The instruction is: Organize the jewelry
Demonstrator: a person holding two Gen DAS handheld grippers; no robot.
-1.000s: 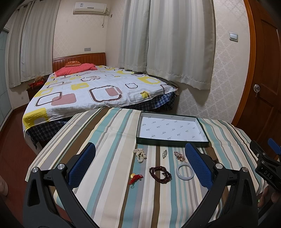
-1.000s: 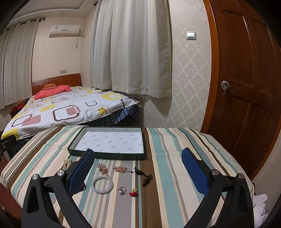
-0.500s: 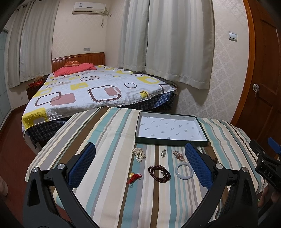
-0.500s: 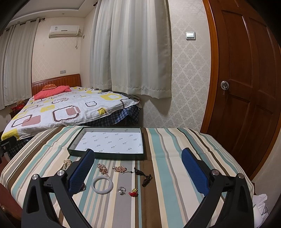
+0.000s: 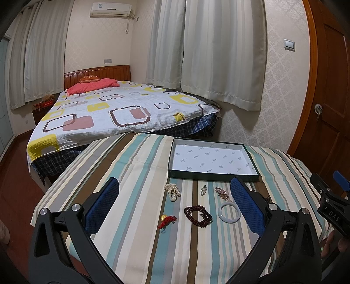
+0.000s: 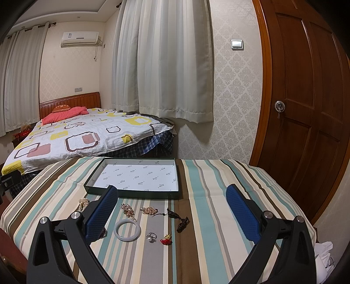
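On my left camera, the left gripper (image 5: pixel 172 208) hangs with fingers spread wide above the table's near edge; the bead bracelet (image 5: pixel 198 216) lies between them. On my right camera, the right gripper (image 6: pixel 171 213) gapes likewise, the white bangle (image 6: pixel 127 230) before the tray (image 6: pixel 131 193) mid-table.

Readable: "DAS", white capitals on black body of right gripper (image 5: pixel 333 215), seen at right edge of left wrist view. Repeating small dark logo print on white lining paper of tray (image 5: pixel 210 158) (image 6: pixel 137 177); characters too small to make out in either view. Faint mark on front of air conditioner (image 5: pixel 111 9) (image 6: pixel 79 39), illegible. Pattern or lettering on orange cushion (image 5: pixel 89 79) at bed head, not decipherable. Nothing else legible.
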